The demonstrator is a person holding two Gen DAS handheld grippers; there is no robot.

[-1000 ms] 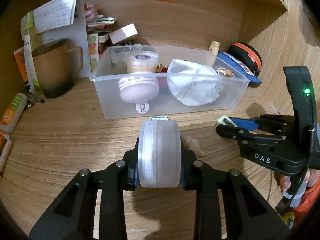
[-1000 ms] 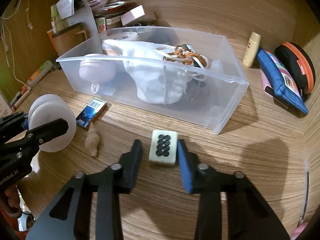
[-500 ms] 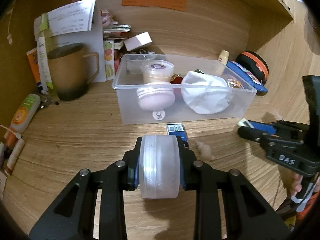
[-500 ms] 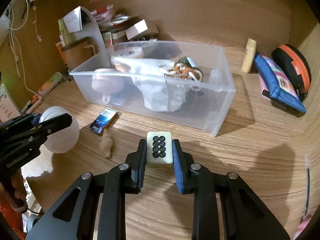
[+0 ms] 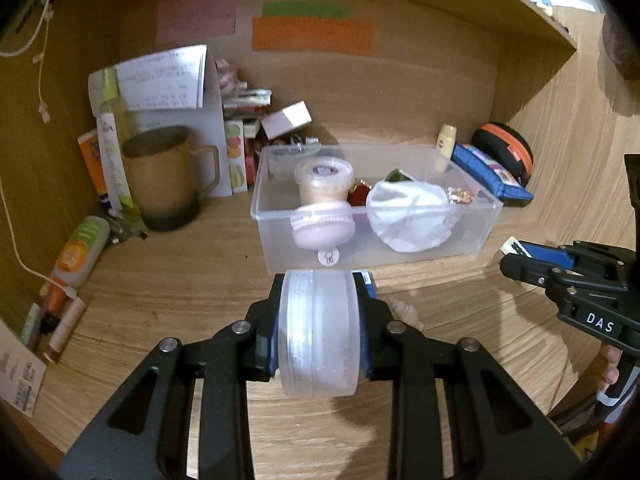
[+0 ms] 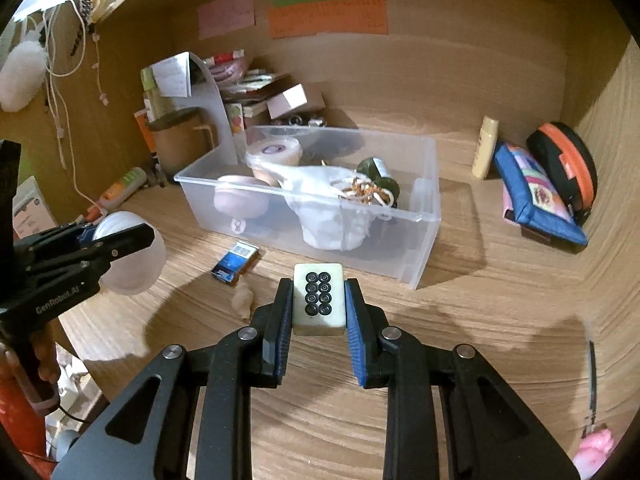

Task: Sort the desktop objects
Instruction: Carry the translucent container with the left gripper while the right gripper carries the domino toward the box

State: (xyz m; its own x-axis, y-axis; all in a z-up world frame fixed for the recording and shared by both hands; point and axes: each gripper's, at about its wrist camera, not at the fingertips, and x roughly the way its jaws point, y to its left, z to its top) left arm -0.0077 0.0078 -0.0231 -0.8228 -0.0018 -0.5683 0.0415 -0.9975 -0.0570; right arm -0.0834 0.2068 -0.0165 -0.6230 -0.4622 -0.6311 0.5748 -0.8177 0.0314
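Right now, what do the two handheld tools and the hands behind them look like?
Both tools are black, skeletal frames with silver rivets and blue finger pads. The left tool reads "GenRobot.AI" on its side; the right tool reads "DAS". Bare fingers grip each handle. An orange-red sleeve or handle shows below each; which one is unclear. No cables are visible on them.

**Jar and tile held, box part filled**

A round frosted plastic jar is gripped on its flat faces, edge-on and lifted off the desk. A cream mahjong tile with eight black circles faces up, pinched by its long sides. Behind both stands a clear plastic box, open-topped, on the wooden desk. Inside it lie a lilac round case, a lidded cream tub and a white cloth bundle. On the desk just before the box lie a small blue packet and a pale shell.
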